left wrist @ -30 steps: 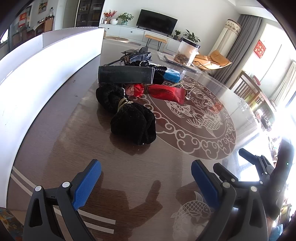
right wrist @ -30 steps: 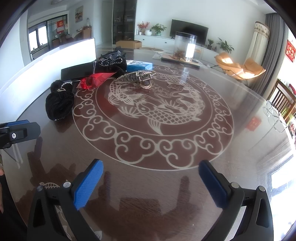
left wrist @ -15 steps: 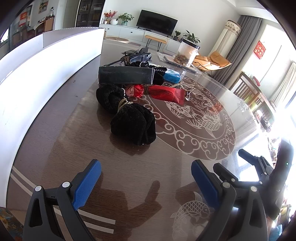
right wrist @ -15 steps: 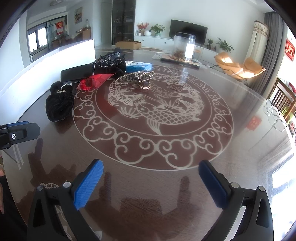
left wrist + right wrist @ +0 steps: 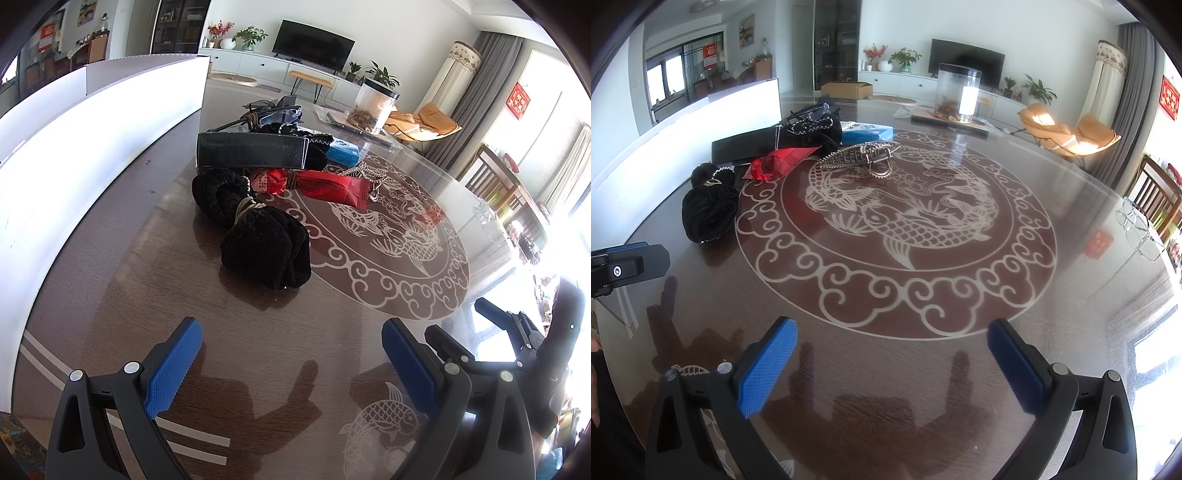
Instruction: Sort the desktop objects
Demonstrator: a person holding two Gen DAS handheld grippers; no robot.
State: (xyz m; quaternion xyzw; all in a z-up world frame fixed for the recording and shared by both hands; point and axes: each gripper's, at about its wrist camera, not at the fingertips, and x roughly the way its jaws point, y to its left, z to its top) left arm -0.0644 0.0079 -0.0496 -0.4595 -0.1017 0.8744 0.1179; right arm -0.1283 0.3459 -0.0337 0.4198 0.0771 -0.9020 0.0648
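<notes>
Living-room bench [image 5: 960,314] – clutter pile [image 5: 266,177] sits unsorted at 11 o'clock; left gripper [image 5: 291,365] and right gripper [image 5: 892,365] spread, empty – sorting not started.

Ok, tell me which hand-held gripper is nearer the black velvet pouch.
Left. The left hand-held gripper faces the black velvet pouch just ahead; the right hand-held gripper sits farther off, pouch to its far left.

I see the pouch [image 5: 264,243] nearest me, the wrapper [image 5: 328,188] behind it, the box [image 5: 251,150] farthest.
</notes>
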